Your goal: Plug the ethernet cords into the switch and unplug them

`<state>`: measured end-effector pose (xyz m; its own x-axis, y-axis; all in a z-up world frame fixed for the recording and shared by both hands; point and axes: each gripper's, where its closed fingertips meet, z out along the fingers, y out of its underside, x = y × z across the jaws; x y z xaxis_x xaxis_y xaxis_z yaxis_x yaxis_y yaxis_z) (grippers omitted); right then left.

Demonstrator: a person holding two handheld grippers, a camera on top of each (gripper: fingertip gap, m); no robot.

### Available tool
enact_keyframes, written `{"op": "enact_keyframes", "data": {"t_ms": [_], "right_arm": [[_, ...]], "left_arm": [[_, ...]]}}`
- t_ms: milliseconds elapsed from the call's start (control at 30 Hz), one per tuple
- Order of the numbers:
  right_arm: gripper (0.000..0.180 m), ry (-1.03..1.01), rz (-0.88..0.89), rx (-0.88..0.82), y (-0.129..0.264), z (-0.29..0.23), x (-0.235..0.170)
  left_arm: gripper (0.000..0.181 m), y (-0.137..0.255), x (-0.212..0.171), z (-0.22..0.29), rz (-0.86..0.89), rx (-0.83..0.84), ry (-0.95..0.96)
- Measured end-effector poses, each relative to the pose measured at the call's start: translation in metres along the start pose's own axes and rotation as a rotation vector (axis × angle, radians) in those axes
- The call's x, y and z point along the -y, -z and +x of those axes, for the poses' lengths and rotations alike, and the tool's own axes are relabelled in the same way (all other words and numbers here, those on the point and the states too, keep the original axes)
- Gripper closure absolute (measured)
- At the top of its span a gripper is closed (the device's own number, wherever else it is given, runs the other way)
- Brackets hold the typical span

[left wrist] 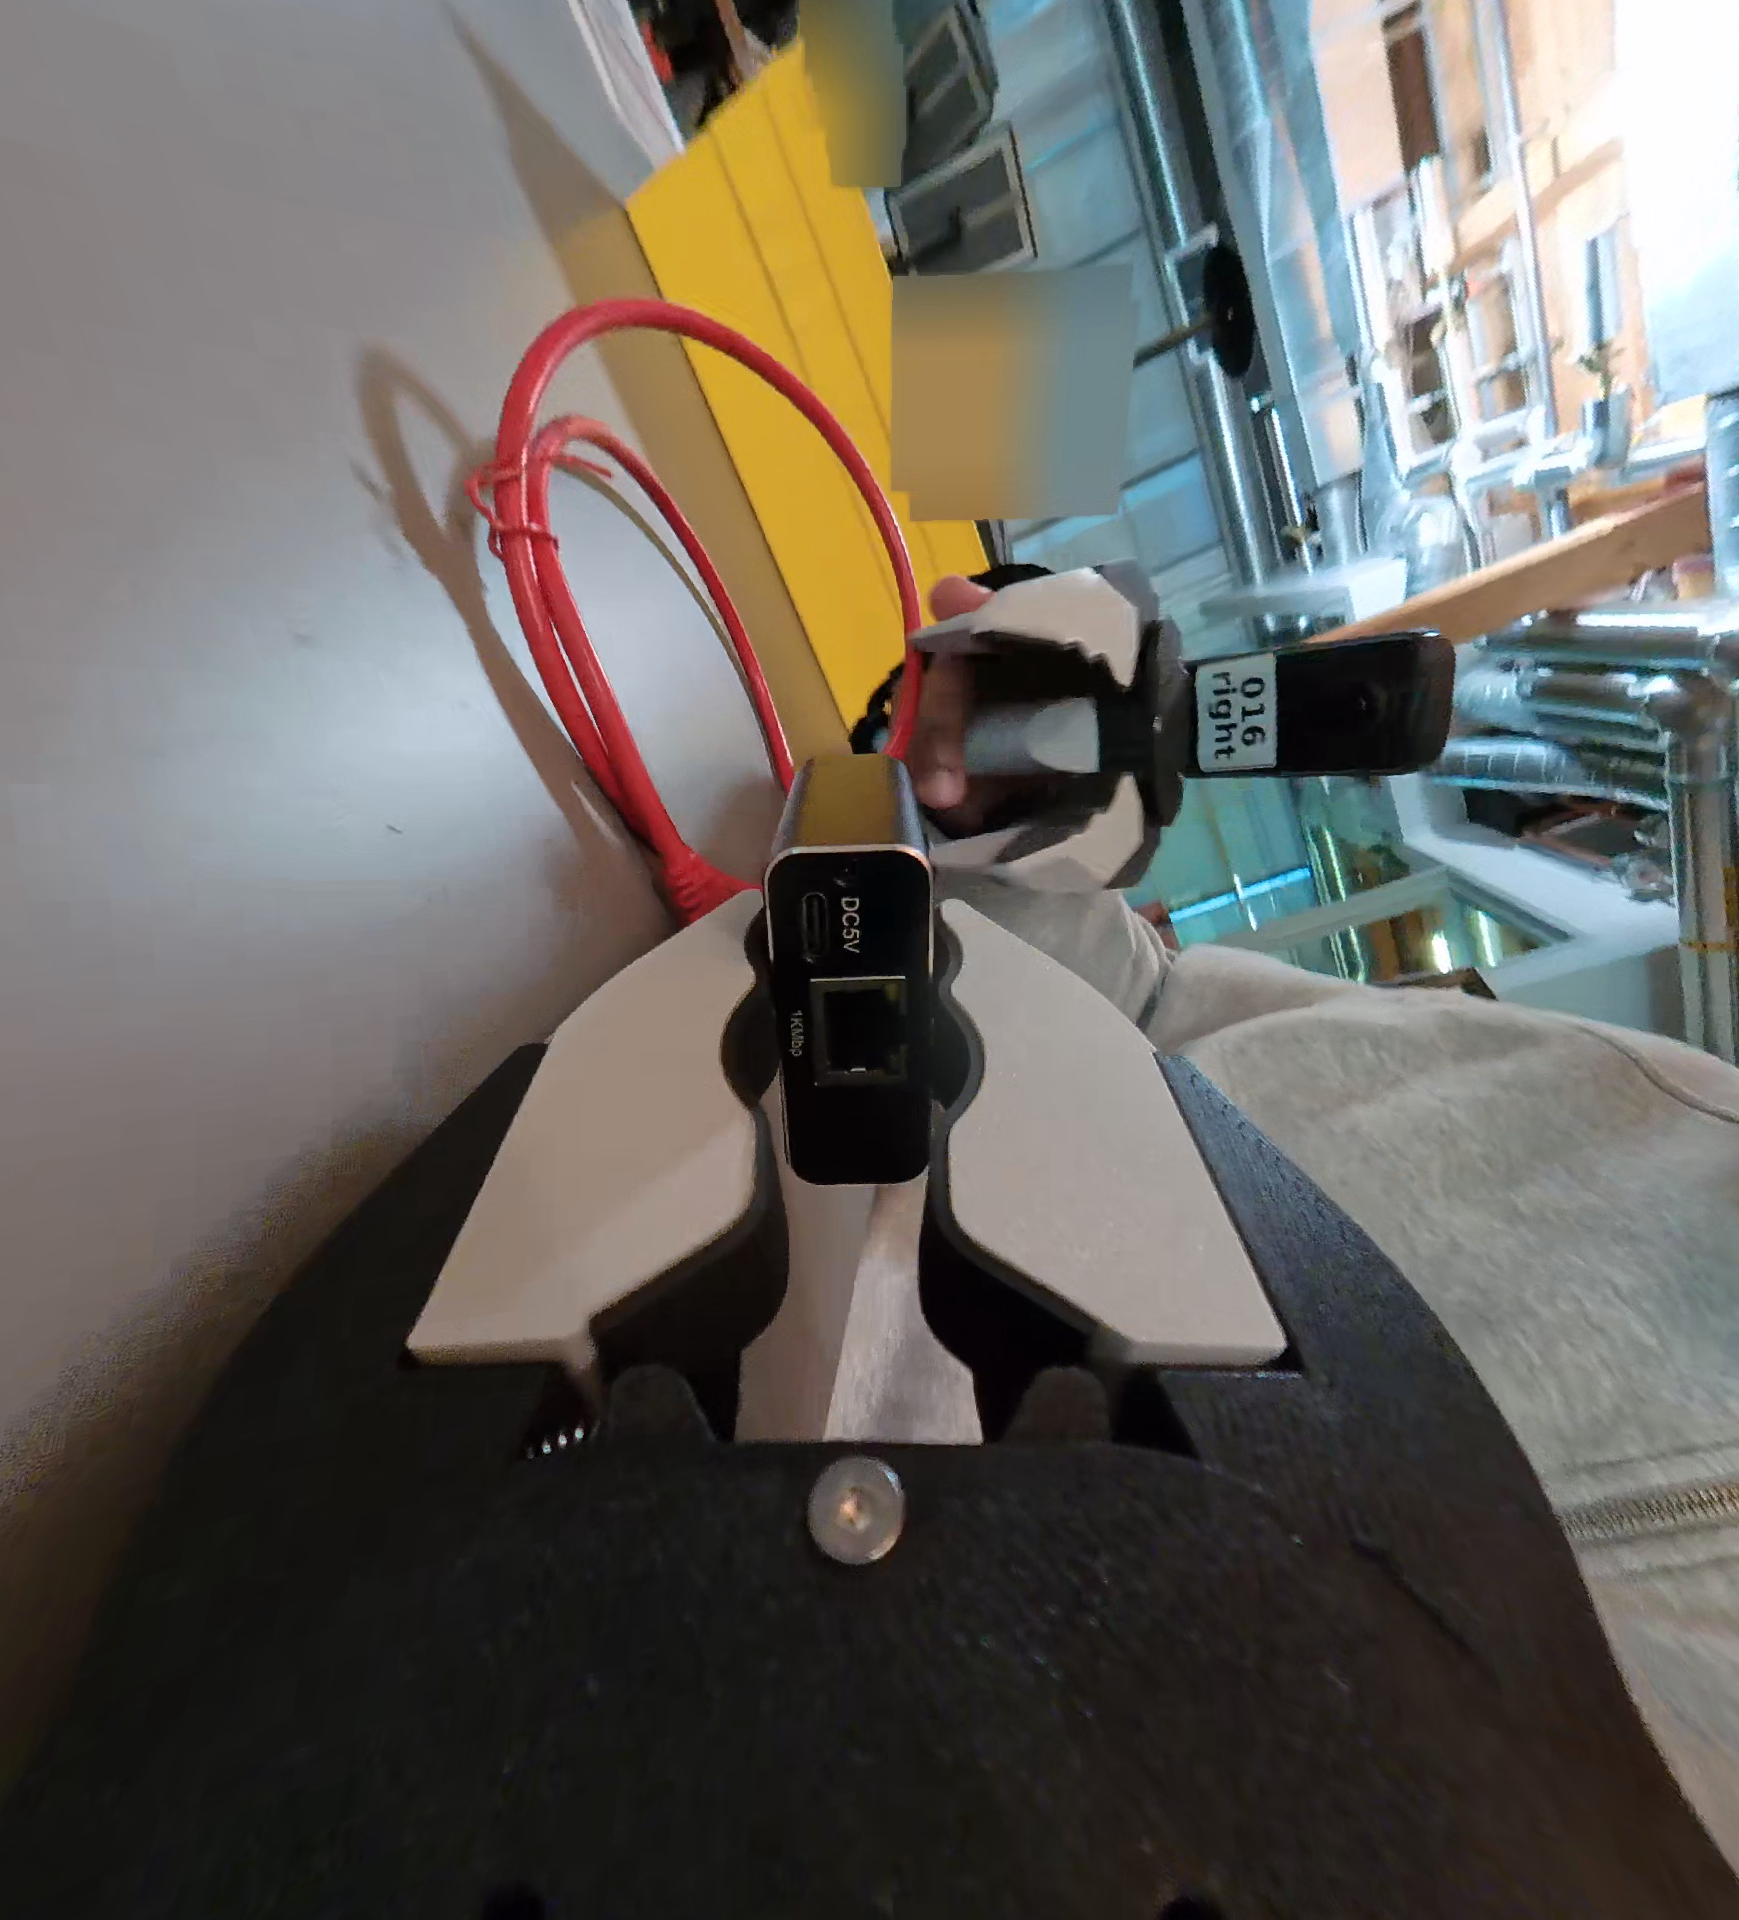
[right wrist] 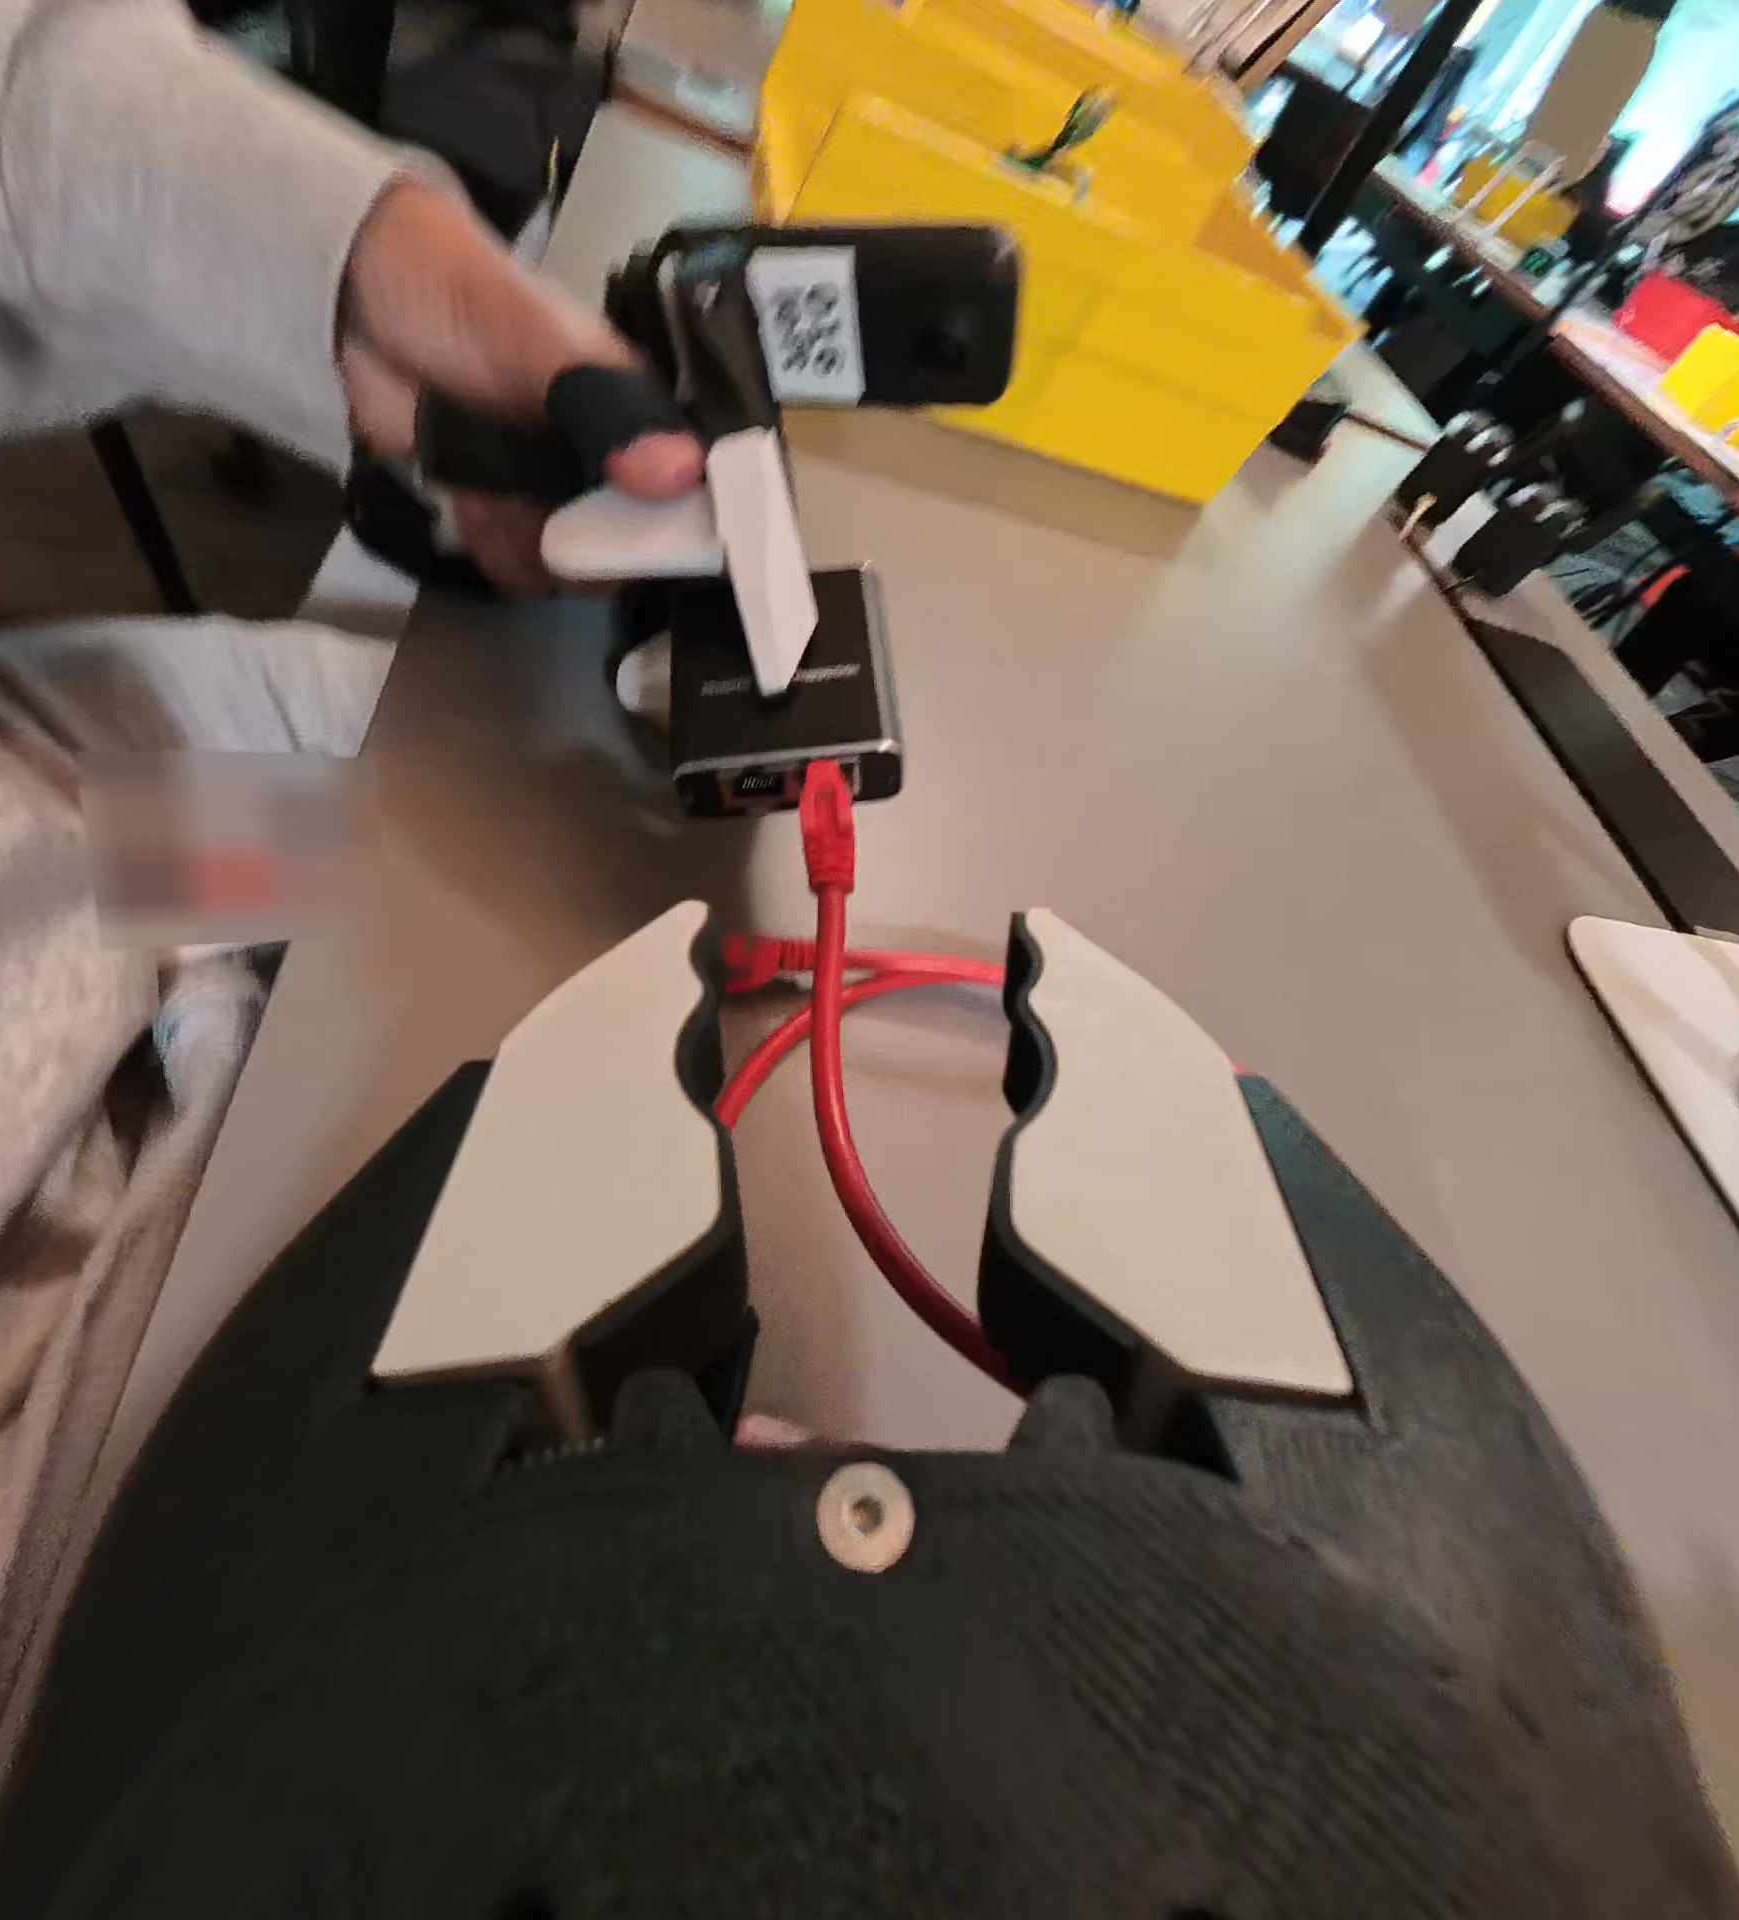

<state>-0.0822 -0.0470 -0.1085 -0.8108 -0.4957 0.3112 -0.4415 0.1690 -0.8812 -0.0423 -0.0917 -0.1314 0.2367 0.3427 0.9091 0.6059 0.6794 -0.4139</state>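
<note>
Left gripper [left wrist: 849, 1023] clamped on the switch [left wrist: 852, 1023], fingers [left wrist: 626, 1122] pressing its two long sides. Facing the left camera, the switch's end with one ethernet port and a small oval port above it, both empty. Just past the switch, a red plug [left wrist: 701, 883] and the red cord [left wrist: 636, 499] looped on the grey table [left wrist: 169, 520], a thin red tie binding the loop. Beyond the switch, the right gripper [left wrist: 1073, 717] held in a gloved hand [left wrist: 948, 748], a beige sleeve [left wrist: 1364, 1143] trailing from it. Farther off, yellow boxes [left wrist: 740, 260] on the table.

Right gripper [right wrist: 860, 1039] with fingers [right wrist: 584, 1143] spread wide, gripping nothing; the cord [right wrist: 834, 1091] passing between them without a clamp on it. Ahead of the fingertips, a loose plug [right wrist: 756, 958] lying on the table [right wrist: 1208, 831]. Farther on, a second plug [right wrist: 829, 821] seated in one port of the switch [right wrist: 787, 707], the neighbouring port empty. On the switch, the left gripper [right wrist: 771, 592], held by a hand [right wrist: 491, 416]. To the switch's right, a pale board [right wrist: 1675, 1039] at the table edge. Behind the switch, yellow boxes [right wrist: 1052, 260].
</note>
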Motion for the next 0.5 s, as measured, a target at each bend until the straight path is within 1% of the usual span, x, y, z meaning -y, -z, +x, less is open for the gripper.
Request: {"op": "enact_keyframes", "data": {"t_ms": [133, 267, 367, 500], "right_arm": [[0.128, -0.107, 0.166, -0.060, 0.004, 0.025, 0.042], [0.133, -0.089, 0.258, -0.077, -0.011, 0.040, 0.091], [0.136, -0.031, 0.269, -0.041, -0.043, 0.041, 0.127], [0.139, 0.078, 0.214, -0.030, -0.105, 0.042, 0.166]], "left_arm": [[0.156, 0.017, 0.022, -0.007, 0.138, 0.033, -0.006], [0.156, 0.033, 0.040, -0.014, 0.255, 0.062, -0.008], [0.156, 0.035, 0.042, -0.017, 0.249, 0.059, 0.004], [0.156, 0.036, 0.045, -0.017, 0.261, 0.048, 0.013]]}}
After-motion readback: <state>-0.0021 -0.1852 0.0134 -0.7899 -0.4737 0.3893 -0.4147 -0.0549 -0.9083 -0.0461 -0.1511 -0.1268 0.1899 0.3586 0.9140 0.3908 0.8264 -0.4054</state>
